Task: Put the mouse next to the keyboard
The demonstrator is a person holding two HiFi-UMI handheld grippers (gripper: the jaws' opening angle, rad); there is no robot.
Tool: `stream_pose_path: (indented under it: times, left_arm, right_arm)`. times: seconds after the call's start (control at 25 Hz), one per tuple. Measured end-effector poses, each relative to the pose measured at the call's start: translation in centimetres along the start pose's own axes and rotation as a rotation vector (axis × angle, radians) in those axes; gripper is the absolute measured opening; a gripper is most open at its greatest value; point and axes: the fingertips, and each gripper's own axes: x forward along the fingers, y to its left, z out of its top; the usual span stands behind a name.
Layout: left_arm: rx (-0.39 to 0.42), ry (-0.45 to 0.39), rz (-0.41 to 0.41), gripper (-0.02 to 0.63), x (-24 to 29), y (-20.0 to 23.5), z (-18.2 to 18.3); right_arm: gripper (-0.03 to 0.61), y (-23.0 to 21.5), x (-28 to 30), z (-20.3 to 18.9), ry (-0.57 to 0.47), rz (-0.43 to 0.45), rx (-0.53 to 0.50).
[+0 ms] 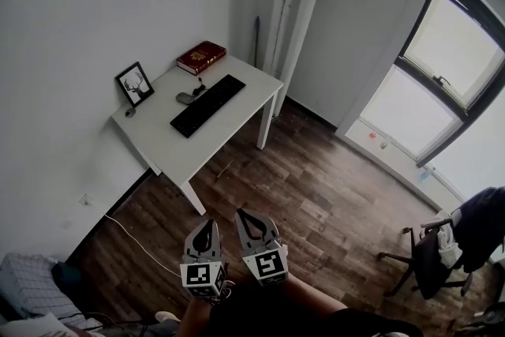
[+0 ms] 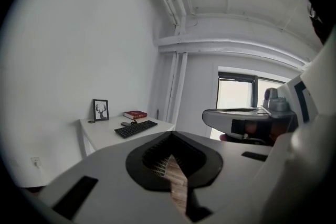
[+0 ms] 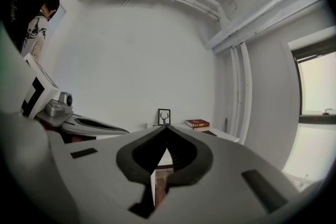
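White wooden desk (image 1: pixel 237 132) by the wall carries the small grey mouse (image 1: pixel 185 98), just beside the long black keyboard (image 1: pixel 207 105). I hold the left gripper (image 1: pixel 207 226) and right gripper (image 1: pixel 245 219) well apart from it, jaws clenched empty (probably for the approach).

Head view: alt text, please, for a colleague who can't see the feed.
A white table stands against the wall across a wooden floor, holding a black keyboard, a grey mouse close by its wall-side edge, a red book and a framed picture. At the bottom, the left hand-held gripper and right hand-held gripper point toward it, shut and empty, well short.
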Motion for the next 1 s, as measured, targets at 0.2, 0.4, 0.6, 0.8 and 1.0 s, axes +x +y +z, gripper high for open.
stream_pose_path:
  times: [0.2, 0.4, 0.6, 0.8, 1.0]
  left_arm:
    - [-0.014, 0.004, 0.048, 0.002, 2.2, 0.9, 0.1]
    - [0.005, 0.047, 0.130, 0.002, 6.0, 4.2, 0.6]
    - [-0.003, 0.048, 0.180, 0.002, 11.3, 6.4, 2.5]
    - [0.007, 0.102, 0.185, 0.002, 15.2, 5.3, 2.5]
    - [0.028, 0.164, 0.196, 0.002, 18.4, 5.2, 1.7]
  right_arm:
    - [0.020, -1.1, 3.3, -0.4, -0.021, 0.069, -0.001]
    - [0.020, -2.5, 9.8, -0.4, -0.047, 0.141, 0.041]
    - [0.020, -5.2, 14.6, 1.4, -0.084, 0.219, 0.026]
    - [0.020, -9.6, 17.2, -0.8, -0.037, 0.226, 0.061]
    - [0.020, -13.3, 19.5, -2.6, -0.005, 0.211, 0.112]
